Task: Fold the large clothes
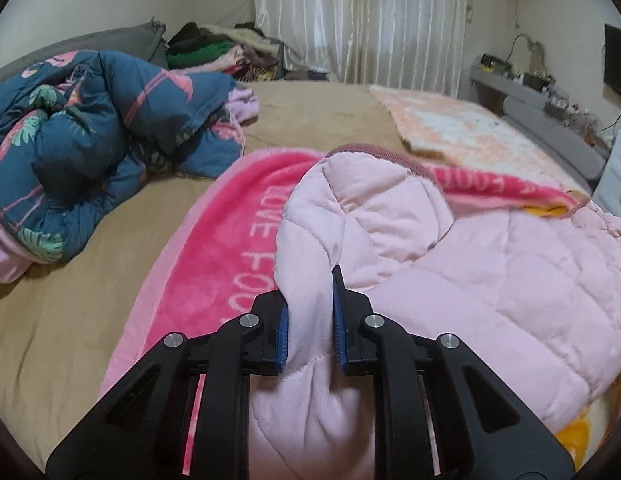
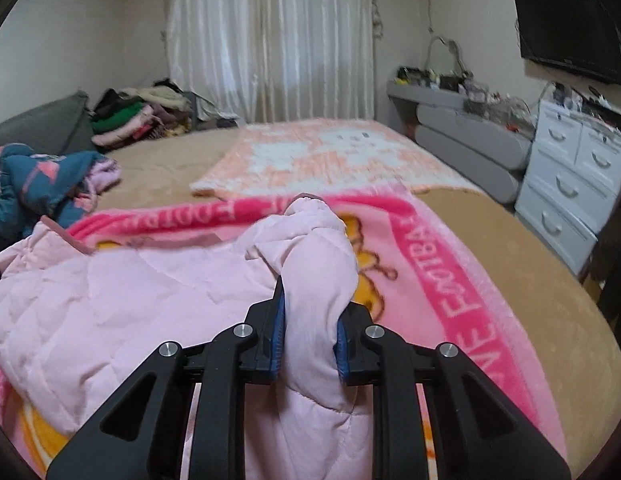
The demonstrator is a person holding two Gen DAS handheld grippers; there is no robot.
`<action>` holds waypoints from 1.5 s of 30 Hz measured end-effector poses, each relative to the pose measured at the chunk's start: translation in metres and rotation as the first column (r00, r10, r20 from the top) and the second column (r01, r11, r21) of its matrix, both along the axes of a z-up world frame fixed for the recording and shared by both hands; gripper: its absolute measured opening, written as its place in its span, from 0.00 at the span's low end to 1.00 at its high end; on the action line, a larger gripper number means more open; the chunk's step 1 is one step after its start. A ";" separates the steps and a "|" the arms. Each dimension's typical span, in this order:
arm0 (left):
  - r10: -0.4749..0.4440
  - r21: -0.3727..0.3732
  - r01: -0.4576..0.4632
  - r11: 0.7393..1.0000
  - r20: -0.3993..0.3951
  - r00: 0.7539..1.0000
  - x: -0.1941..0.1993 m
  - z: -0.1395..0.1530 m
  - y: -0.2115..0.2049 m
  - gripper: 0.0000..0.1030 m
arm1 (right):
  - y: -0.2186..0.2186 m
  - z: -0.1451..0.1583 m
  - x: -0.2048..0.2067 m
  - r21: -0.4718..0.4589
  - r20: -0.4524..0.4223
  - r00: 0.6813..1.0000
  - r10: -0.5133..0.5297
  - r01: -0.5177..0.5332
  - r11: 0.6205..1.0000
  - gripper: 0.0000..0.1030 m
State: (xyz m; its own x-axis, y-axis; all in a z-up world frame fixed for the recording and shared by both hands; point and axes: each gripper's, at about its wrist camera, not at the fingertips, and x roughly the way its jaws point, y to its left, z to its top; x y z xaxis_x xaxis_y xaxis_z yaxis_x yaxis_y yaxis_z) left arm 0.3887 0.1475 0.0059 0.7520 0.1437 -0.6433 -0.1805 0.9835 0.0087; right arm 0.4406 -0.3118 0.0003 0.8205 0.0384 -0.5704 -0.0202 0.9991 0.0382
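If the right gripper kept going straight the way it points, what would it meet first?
The right gripper already clamps the pale pink quilted garment; pushing on, it would probably press that bunched fabric into the pink blanket below, though depth is unclear.

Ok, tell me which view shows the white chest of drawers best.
The right wrist view: the white chest of drawers shows several drawer fronts with handles, right of the bed. The left wrist view catches only a sliver of it at the right edge.

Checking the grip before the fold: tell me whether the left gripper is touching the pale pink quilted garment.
Touching. The left wrist view shows the left gripper closed on a bunched fold of the pale pink quilted garment, blue pads pressing the fabric on both sides.
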 end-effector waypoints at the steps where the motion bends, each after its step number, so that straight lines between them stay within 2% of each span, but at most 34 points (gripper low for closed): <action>1: 0.006 0.010 -0.006 1.000 -0.019 1.000 0.006 -0.007 -0.001 0.10 | 0.001 -0.005 0.004 -0.002 -0.010 1.000 -0.006 0.006 1.000 0.18; 7: 0.027 0.048 -0.024 0.999 -0.062 0.998 0.022 -0.027 -0.003 0.10 | 0.003 -0.038 0.026 0.001 -0.101 0.994 -0.051 0.051 0.999 0.18; 14: 0.029 0.103 -0.021 0.994 -0.068 0.997 0.029 -0.036 -0.011 0.11 | 0.013 -0.065 0.028 -0.110 -0.127 0.988 -0.083 0.069 0.991 0.19; 17: 0.031 0.118 -0.023 0.993 -0.071 0.997 0.028 -0.037 -0.014 0.12 | 0.009 -0.071 0.027 -0.085 -0.142 0.986 -0.089 0.078 0.993 0.21; 22: 0.030 0.139 -0.017 0.990 -0.092 0.995 0.027 -0.040 -0.016 0.13 | 0.009 -0.074 0.025 -0.108 -0.177 0.980 -0.089 0.071 0.992 0.23; 27: 0.036 0.130 -0.017 0.991 -0.149 0.988 0.027 -0.048 -0.015 0.16 | 0.013 -0.077 0.023 -0.142 -0.214 0.973 -0.091 0.061 0.988 0.26; 28: 0.036 0.130 -0.016 0.991 -0.155 0.987 0.025 -0.046 -0.015 0.19 | 0.012 -0.076 0.022 -0.142 -0.219 0.972 -0.088 0.057 0.988 0.27; 30: 0.041 0.132 -0.021 0.991 -0.150 0.988 0.019 -0.043 -0.014 0.29 | 0.008 -0.073 0.017 -0.144 -0.224 0.970 -0.091 0.060 0.988 0.34; 32: 0.052 0.125 -0.033 0.992 -0.157 0.986 0.014 -0.039 -0.010 0.49 | 0.000 -0.068 0.009 -0.131 -0.223 0.967 -0.122 0.095 0.987 0.63; 35: 0.052 0.088 -0.038 0.995 -0.157 0.986 0.002 -0.027 -0.007 0.66 | -0.018 -0.054 -0.010 -0.038 -0.192 0.972 -0.137 0.132 0.991 0.87; 36: 0.039 0.067 -0.029 0.997 -0.145 0.989 -0.005 -0.020 -0.007 0.73 | -0.022 -0.050 -0.016 -0.010 -0.189 0.974 -0.128 0.129 0.992 0.91; 37: 0.028 0.055 -0.021 0.998 -0.135 0.990 -0.010 -0.014 -0.008 0.87 | -0.024 -0.047 -0.021 0.009 -0.188 0.975 -0.119 0.123 0.992 0.94; 38: 0.016 0.044 -0.011 0.999 -0.122 0.992 -0.018 -0.007 -0.010 0.91 | -0.026 -0.041 -0.030 0.031 -0.182 0.978 -0.106 0.114 0.993 0.95; 45: -0.032 -0.017 0.032 0.999 -0.057 0.998 -0.062 0.033 -0.023 0.91 | -0.033 -0.002 -0.091 0.150 -0.112 0.993 -0.032 0.049 0.987 0.96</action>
